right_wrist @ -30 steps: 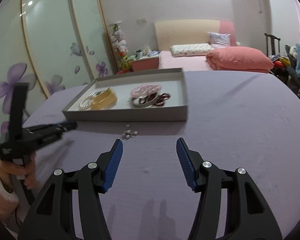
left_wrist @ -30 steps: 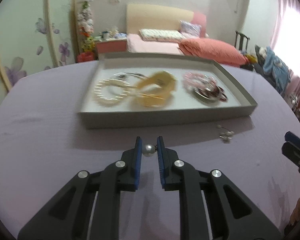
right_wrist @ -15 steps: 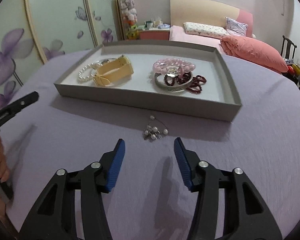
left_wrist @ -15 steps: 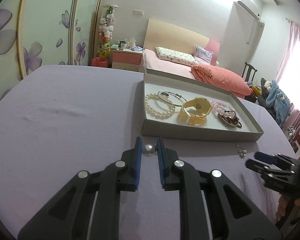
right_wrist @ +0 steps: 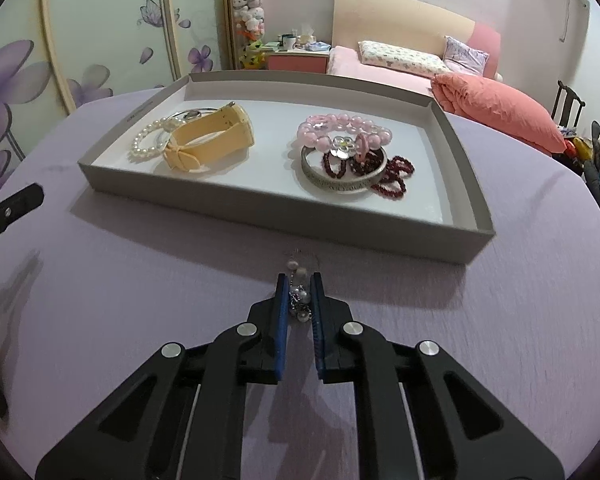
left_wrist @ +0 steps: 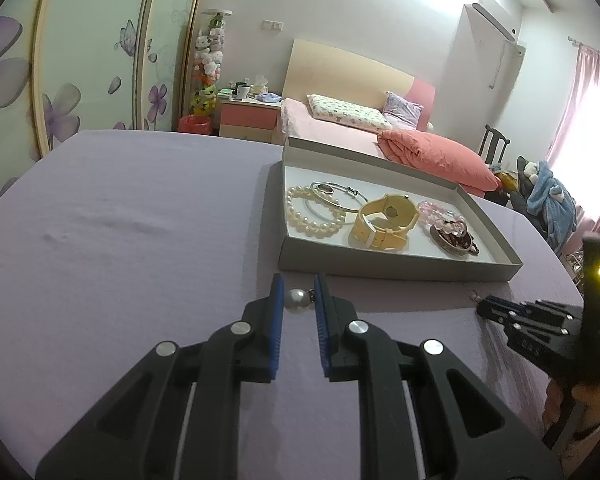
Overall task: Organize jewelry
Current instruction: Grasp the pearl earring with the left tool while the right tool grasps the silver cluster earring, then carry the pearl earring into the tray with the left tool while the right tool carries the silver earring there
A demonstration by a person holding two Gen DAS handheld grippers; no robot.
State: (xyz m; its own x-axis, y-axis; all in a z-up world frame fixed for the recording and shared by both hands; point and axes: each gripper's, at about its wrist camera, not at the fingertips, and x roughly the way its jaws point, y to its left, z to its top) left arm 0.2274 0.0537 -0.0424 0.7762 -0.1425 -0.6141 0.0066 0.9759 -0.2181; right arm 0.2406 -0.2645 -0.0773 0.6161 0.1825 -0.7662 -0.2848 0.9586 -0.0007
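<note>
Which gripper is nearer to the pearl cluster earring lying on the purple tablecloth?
Right. The right gripper is shut on the pearl cluster earring, in front of the grey tray. The left gripper holds a single round pearl off to the side.

No word, brand or number can be read with any certainty in either view. The flat silver metal bangle (right_wrist: pixel 343 183) lying in the shallow grey cardboard tray (right_wrist: pixel 466 240) carries a line of engraved characters along its outer face in the right wrist view, but they are too small and blurred to make out, perhaps Latin capitals. A faint dark mark runs along the inside of the tray's left wall in the same view and may be print, though it cannot be read either.
</note>
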